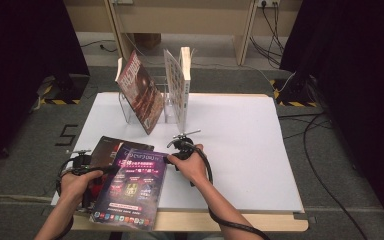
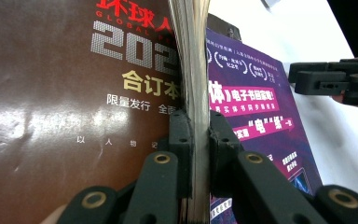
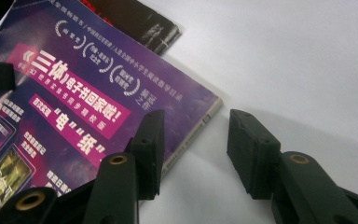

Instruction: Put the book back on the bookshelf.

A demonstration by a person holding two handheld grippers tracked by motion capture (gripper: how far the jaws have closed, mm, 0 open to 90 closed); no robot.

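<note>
Purple magazine (image 1: 132,187) lies at the near-left corner of the white tabletop (image 1: 245,145), its lower end hanging over the near edge. It rests on top of a dark brown magazine (image 1: 105,147) whose far corner peeks out toward the left edge.

My left gripper (image 2: 196,133) has its jaws clamped on the purple magazine's page edge; in the left gripper view the stack of pages runs straight up between the two pads, with the purple cover on one side and the brown cover with gold lettering on the other. The grip is narrow, pads pressing the paper from both sides.

My right gripper (image 3: 195,140) sits at the purple magazine's far-right corner. Its jaws stand wide apart and hold nothing: in the right gripper view one jaw hovers over the cover by the spine, the other over bare white board, with the corner of the magazine between them and neither pad pressing on it.

Toward the far edge stands a clear rack (image 1: 167,107) with a red-covered magazine (image 1: 140,92) leaning in it and a white book (image 1: 179,87) upright beside it.
</note>
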